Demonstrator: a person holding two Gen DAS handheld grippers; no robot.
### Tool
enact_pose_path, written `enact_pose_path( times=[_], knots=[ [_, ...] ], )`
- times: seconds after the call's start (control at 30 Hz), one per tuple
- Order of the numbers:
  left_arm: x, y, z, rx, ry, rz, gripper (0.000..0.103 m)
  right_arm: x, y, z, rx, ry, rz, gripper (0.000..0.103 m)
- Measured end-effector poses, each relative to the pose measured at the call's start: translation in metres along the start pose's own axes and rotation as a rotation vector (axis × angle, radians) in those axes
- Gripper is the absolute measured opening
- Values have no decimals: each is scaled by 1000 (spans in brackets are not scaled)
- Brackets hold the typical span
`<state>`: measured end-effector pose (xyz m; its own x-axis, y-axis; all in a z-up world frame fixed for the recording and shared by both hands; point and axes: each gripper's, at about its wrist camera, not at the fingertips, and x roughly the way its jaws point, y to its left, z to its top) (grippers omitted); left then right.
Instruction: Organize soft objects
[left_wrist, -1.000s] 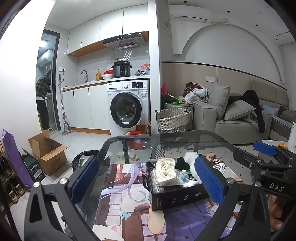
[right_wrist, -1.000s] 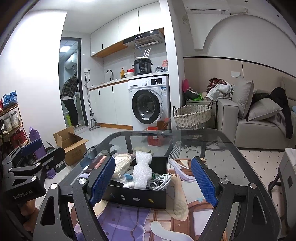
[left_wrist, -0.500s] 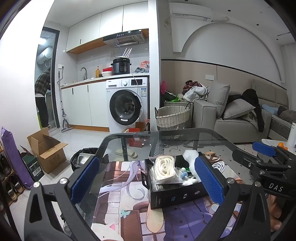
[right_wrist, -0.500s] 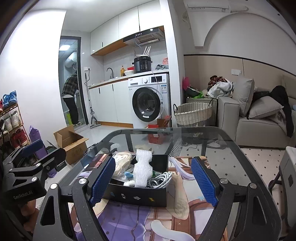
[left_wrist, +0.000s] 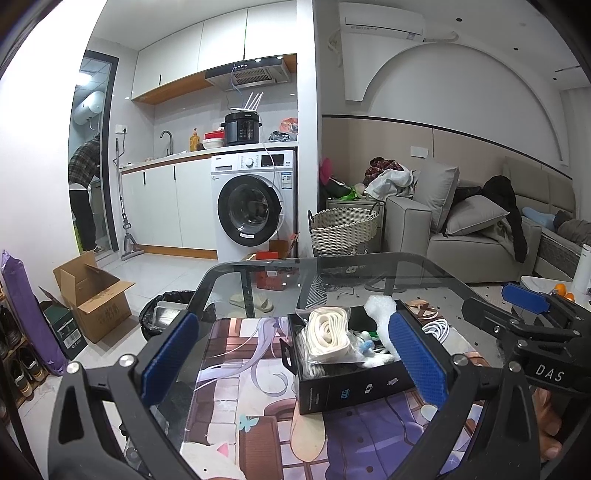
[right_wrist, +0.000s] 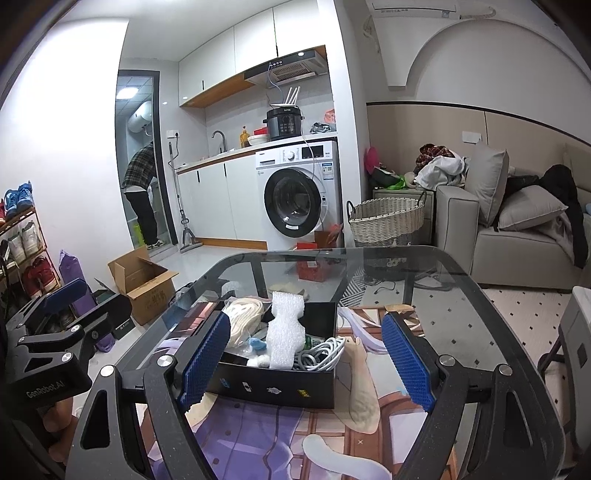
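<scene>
A black open box (left_wrist: 354, 387) (right_wrist: 275, 384) sits on a printed mat (left_wrist: 258, 413) on the glass table (right_wrist: 461, 295). Inside it lie a cream coiled strap (left_wrist: 327, 332) (right_wrist: 242, 319), a white foam piece (right_wrist: 286, 338) (left_wrist: 380, 308), a white cable (right_wrist: 319, 354) and small blue and white bits. My left gripper (left_wrist: 291, 362) is open, nothing between its blue pads, with the box just beyond its right finger. My right gripper (right_wrist: 304, 362) is open too, hovering before the box. Each gripper shows at the edge of the other's view.
Beyond the table stand a wicker basket (left_wrist: 343, 230), a washing machine (left_wrist: 255, 206), a grey sofa (left_wrist: 465, 229) with cushions and clothes, an open cardboard box (left_wrist: 92, 291) and a black bin (left_wrist: 166, 314) on the floor. A person (right_wrist: 142, 192) stands in the far doorway.
</scene>
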<state>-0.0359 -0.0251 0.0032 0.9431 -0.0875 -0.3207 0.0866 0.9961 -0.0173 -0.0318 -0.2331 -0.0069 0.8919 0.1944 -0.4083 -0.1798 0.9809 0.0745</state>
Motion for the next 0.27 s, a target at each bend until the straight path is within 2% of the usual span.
enact_pose_path(
  times=[0.27],
  knots=[
    [1, 0, -1, -2, 10, 1, 103, 1, 0, 0, 2, 4, 1, 86]
  ],
)
